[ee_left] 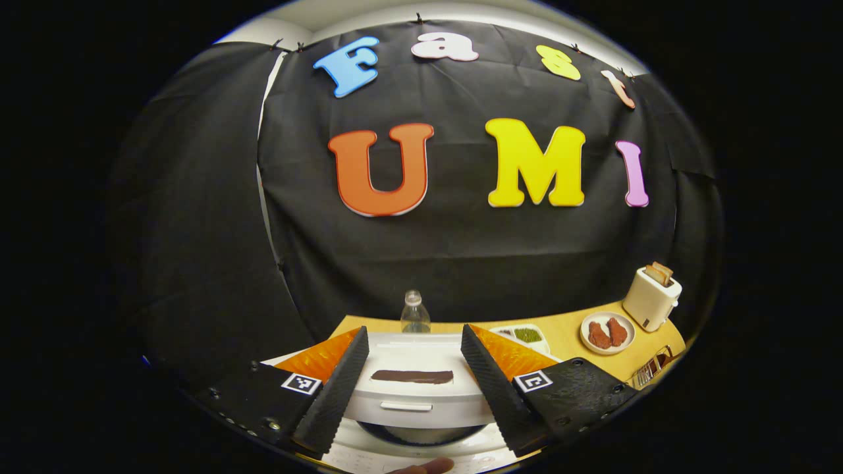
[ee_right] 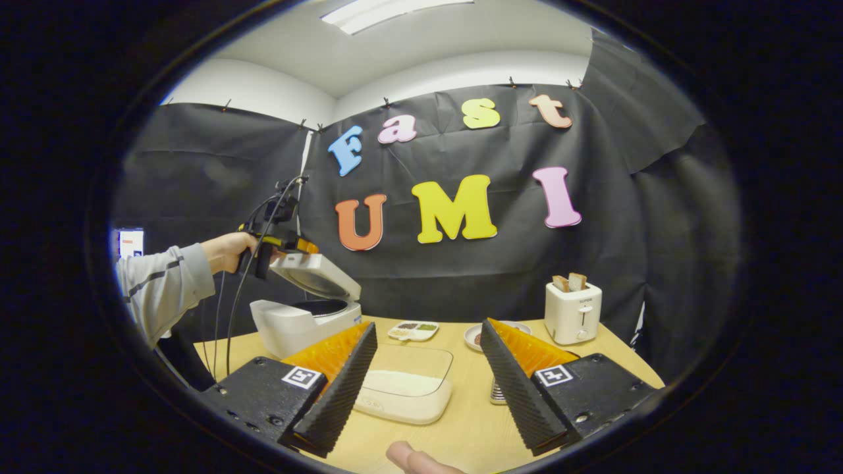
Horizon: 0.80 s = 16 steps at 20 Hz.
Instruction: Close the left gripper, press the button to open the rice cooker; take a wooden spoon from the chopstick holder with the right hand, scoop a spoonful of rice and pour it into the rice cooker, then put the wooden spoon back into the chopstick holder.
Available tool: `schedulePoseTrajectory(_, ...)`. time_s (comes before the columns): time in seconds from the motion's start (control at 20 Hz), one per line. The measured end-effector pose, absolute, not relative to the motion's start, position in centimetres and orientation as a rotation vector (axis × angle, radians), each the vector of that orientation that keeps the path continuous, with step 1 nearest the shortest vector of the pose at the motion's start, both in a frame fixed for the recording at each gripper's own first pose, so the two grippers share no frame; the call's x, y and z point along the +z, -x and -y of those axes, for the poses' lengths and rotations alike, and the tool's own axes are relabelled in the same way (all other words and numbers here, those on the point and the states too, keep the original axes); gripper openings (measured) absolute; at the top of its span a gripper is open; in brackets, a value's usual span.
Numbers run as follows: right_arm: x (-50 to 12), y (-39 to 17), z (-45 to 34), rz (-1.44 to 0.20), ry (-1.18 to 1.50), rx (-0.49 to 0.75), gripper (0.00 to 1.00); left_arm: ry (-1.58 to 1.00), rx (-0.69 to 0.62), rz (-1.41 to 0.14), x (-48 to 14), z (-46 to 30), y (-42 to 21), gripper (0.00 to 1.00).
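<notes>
Two grippers work over a wooden table [ee_right: 474, 421]. The left gripper [ee_left: 411, 385] hovers above the white rice cooker [ee_left: 418, 401], its jaws apart with nothing between them; the cooker's lid [ee_left: 411, 368], with its dark handle strip, stands raised just ahead, and the rim of the dark inner pot [ee_left: 421, 434] shows below it. In the right gripper view the same cooker [ee_right: 306, 322] sits at the far left of the table with its lid tilted up, and a hand [ee_right: 227, 253] in a grey sleeve [ee_right: 161, 283] holds the left gripper [ee_right: 283, 243] at the lid's top edge. The right gripper [ee_right: 428, 395] hangs low over the near part of the table, jaws spread wide and empty, with a clear box of rice [ee_right: 405, 388] lying between and beyond them. Farther back stand a small divided dish [ee_right: 413, 330], a plate [ee_right: 474, 337] and a white toaster [ee_right: 573, 313] with bread. A metal rack [ee_right: 497, 393], probably the chopstick holder, peeks out behind the right finger; no spoon can be made out.
</notes>
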State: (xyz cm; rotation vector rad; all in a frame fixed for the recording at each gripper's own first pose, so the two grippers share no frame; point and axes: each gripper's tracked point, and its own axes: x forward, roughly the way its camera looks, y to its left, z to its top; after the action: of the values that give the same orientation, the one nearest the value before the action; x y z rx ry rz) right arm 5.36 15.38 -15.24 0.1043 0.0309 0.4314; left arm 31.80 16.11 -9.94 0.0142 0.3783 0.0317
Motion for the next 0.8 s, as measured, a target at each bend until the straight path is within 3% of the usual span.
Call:
schedulePoseTrajectory(0.05,-15.3,-5.0,-15.3,-0.033,-0.110,0.434,0.96,0.002,0.030,-0.382,-10.6,-16.1,-31.0,0.91)
schedulePoseTrajectory(0.15,-15.4,-4.1,-15.1,-0.038,-0.113,0.439,1.00,0.006,0.030,-0.398,-11.6,-16.1,-29.5,0.91)
schedulePoseTrajectory(0.6,-16.1,-3.1,-16.0,-0.059,-0.108,0.469,0.96,0.035,0.010,-0.629,-17.2,-14.6,-24.4,0.91)
schedulePoseTrajectory(0.75,-16.3,-3.3,-16.1,-0.066,-0.120,0.477,0.96,0.019,0.000,-0.632,-17.5,-14.5,-23.8,0.92)
schedulePoseTrajectory(0.8,-16.6,-3.4,-16.2,-0.074,-0.129,0.479,1.00,0.028,0.000,-0.635,-17.4,-14.7,-23.6,0.92)
